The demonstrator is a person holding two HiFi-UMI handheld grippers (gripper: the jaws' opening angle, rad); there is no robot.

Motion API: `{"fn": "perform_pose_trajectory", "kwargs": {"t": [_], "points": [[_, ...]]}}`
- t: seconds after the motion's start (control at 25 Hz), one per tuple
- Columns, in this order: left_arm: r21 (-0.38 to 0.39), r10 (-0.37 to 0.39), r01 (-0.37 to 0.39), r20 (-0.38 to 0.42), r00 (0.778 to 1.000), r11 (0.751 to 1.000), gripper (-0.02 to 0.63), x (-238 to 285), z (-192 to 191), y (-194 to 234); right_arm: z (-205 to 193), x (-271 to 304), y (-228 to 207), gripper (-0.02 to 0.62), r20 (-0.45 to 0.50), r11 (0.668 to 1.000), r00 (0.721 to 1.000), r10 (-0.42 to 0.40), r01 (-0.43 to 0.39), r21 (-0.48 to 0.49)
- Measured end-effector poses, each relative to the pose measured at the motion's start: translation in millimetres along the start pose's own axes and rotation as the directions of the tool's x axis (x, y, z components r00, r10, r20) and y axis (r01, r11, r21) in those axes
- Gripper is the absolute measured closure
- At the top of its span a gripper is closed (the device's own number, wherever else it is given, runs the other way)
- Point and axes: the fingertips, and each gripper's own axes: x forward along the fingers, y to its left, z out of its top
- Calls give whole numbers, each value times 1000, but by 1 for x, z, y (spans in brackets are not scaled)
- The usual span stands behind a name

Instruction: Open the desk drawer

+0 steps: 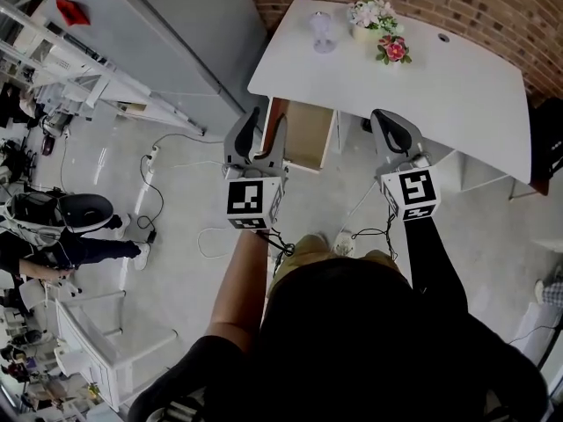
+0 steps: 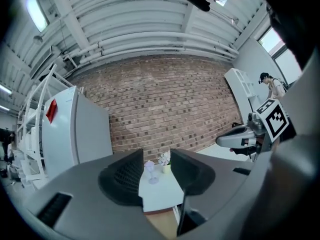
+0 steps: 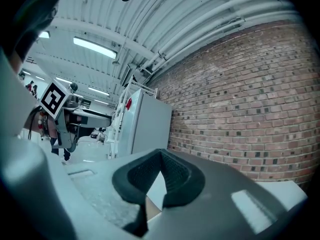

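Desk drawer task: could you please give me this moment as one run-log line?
stage: before contact | left claw: open, empty | right claw: shut, empty | desk: ahead, untouched

No words or numbers can be read here. The cube [image 1: 248, 202] on the left gripper [image 1: 266, 126] has black and white square marks. The cube [image 1: 413, 193] on the right gripper [image 1: 384, 121] has them too. They are block shapes, not letters. A red label [image 1: 70, 10] sits on the tall grey cabinet [image 1: 158, 33], but it is too small to read.
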Motion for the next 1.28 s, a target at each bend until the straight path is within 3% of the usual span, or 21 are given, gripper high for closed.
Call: {"fn": "perform_pose_trajectory", "kwargs": {"t": [0.08, 0.16, 1.28], "points": [[-1, 10, -10, 0, 1000, 1000, 484, 1, -2, 1, -2, 0, -2, 595, -4, 1000, 1000, -3, 3, -2], [-7, 20, -21, -5, 1000, 1000, 597, 1, -4, 2, -2, -2, -4, 595, -6, 1000, 1000, -8, 8, -6], [-33, -9, 9, 16, 1000, 999, 598, 17, 0, 2, 5, 1, -16, 595, 4, 999, 999, -34, 34, -13]]}}
